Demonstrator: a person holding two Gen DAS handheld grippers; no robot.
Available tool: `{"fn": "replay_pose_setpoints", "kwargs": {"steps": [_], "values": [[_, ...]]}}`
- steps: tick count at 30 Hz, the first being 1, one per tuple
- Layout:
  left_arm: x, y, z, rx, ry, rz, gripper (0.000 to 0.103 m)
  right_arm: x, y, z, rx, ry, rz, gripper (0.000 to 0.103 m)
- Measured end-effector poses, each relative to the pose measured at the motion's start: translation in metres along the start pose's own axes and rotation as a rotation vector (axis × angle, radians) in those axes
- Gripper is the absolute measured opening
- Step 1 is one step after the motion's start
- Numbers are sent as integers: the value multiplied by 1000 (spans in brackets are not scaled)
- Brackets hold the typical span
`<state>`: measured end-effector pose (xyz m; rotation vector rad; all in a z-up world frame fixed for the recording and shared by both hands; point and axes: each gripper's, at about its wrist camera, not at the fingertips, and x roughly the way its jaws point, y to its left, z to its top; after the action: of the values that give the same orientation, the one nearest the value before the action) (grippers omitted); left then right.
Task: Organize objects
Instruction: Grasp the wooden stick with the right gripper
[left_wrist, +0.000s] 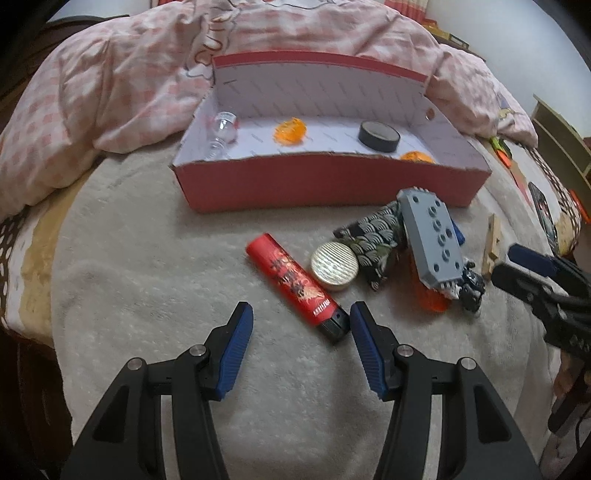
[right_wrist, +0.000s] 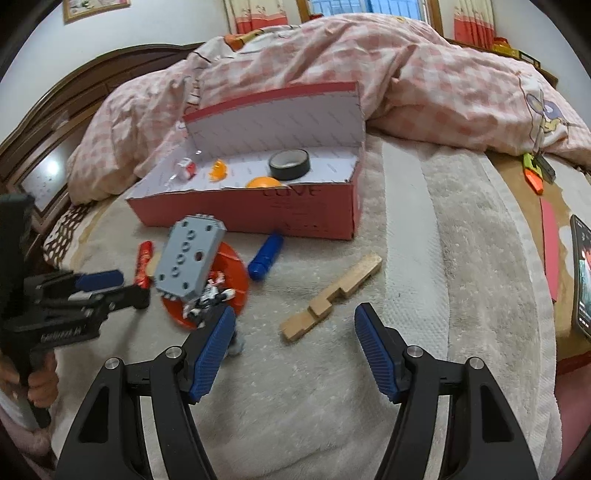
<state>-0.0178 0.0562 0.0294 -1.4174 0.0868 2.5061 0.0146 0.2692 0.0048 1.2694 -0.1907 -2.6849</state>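
Observation:
A red cardboard box (left_wrist: 325, 184) stands open on the bed; it also shows in the right wrist view (right_wrist: 258, 210). Inside lie a black tape roll (left_wrist: 379, 136), orange pieces (left_wrist: 290, 131) and a clear bulb (left_wrist: 223, 127). My left gripper (left_wrist: 301, 314) is open, its right finger beside the black end of a red lighter (left_wrist: 295, 282). A round gold tin (left_wrist: 335, 266), a patterned pouch (left_wrist: 373, 236) and a grey toy block (left_wrist: 432, 240) lie beyond. My right gripper (right_wrist: 295, 317) is open and empty, just short of a wooden block (right_wrist: 332, 295).
A pink checked quilt (left_wrist: 129, 85) is heaped behind the box. A blue cylinder (right_wrist: 266, 256) and an orange disc (right_wrist: 232, 277) lie on the beige blanket (right_wrist: 443, 258). A phone (right_wrist: 583, 277) and an orange toy (right_wrist: 533, 175) lie at the right edge.

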Motion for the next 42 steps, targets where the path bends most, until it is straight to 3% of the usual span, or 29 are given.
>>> {"fn": "replay_pose_setpoints", "kwargs": {"steps": [6, 10, 16, 22, 24, 29, 34, 37, 42], "values": [[0, -5, -2, 2, 9, -36, 55, 17, -7, 9, 27, 17, -57, 66], [-2, -8, -2, 18, -6, -34, 55, 22, -8, 9, 15, 10, -117, 39], [2, -2, -5, 14, 9, 18, 55, 13, -7, 4, 13, -12, -82, 20], [-1, 15, -12, 25, -1, 122, 55, 12, 13, -1, -61, -2, -29, 16], [-3, 25, -14, -5, -1, 114, 56, 18, 16, -2, -69, 12, -31, 16], [-5, 47, -12, -54, -13, 205, 57, 20, 10, -4, -50, 19, -15, 16], [-2, 64, -7, -114, -17, 227, 56, 21, 9, -5, -44, 14, -7, 16], [-4, 66, -6, -141, -17, 183, 56, 21, 8, -5, -43, 11, -4, 17], [-4, 63, 0, -287, 21, -5, 59, 20, 7, -7, -37, -3, 6, 17]]}}
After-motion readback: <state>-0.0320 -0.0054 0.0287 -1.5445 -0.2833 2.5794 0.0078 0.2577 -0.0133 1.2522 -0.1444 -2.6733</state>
